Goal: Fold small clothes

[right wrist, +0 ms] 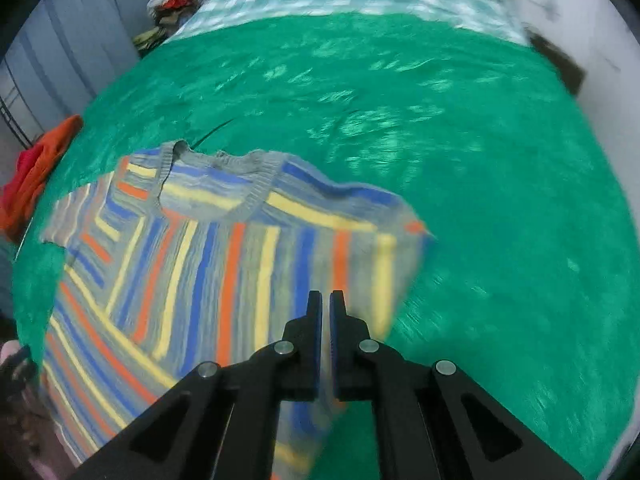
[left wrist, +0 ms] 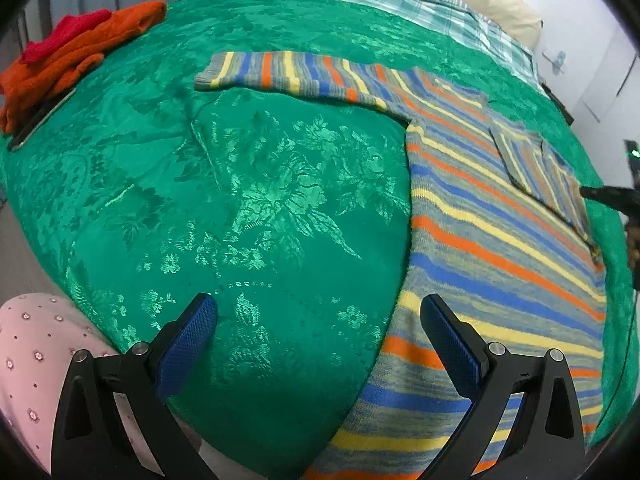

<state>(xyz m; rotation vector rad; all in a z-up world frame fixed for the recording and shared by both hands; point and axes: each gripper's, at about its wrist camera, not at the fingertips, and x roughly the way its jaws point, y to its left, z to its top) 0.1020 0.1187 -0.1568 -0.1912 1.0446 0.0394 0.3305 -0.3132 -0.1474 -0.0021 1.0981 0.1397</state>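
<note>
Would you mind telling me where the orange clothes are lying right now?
The orange clothes lie piled at the far left edge of the green bedspread in the left wrist view, well left of the striped sweater; the right wrist view shows them at its left edge too.

A striped sweater [left wrist: 492, 240] in grey, blue, yellow and orange is spread flat on the green bedspread [left wrist: 260, 184], one sleeve stretched left, the other folded across.

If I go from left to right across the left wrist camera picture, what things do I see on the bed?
Pile of orange and red clothes → bare green floral bedspread → striped knit sweater, lying flat with one sleeve stretched toward the left.
</note>
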